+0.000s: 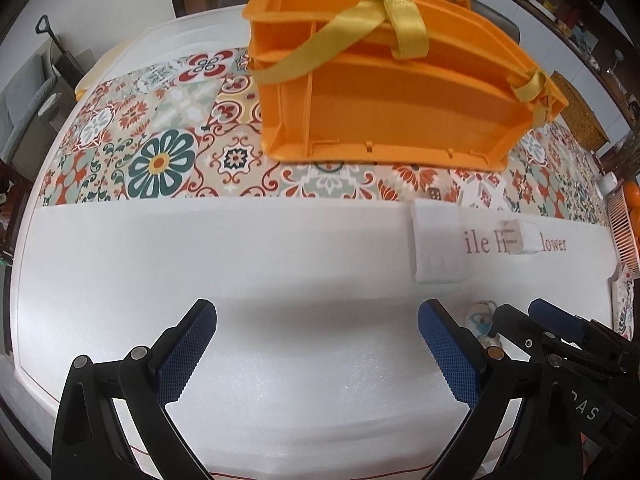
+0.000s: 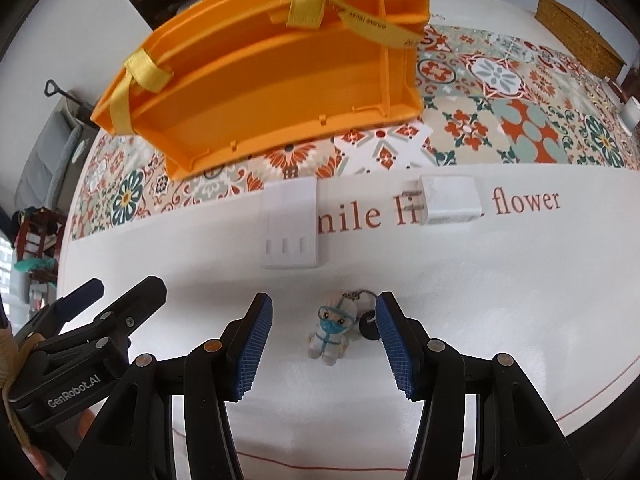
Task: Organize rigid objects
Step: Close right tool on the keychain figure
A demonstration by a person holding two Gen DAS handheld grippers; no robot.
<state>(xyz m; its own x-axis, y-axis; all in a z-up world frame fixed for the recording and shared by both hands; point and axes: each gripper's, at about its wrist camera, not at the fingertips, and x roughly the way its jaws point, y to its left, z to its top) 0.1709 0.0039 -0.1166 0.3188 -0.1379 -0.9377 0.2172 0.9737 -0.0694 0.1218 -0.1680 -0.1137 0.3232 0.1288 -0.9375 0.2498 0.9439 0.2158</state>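
Your right hand-held gripper [image 2: 324,344] hangs spread over the white strip of the desk [image 2: 480,300], its pads either side of the small masked-figure keychain [image 2: 330,334] without touching it. Your left hand-held gripper [image 1: 316,352] is spread over bare cloth. Farther in lie a white power strip [image 2: 290,224] and a white plug adapter [image 2: 450,200]; the orange organizer bin [image 2: 280,68] stands on the patterned runner beyond.

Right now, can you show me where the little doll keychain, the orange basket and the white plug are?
doll keychain [image 2: 330,334], right wrist view, on its white body.
orange basket [image 2: 256,92], right wrist view, on its inside floor.
white plug [image 2: 450,200], right wrist view, on its top face.
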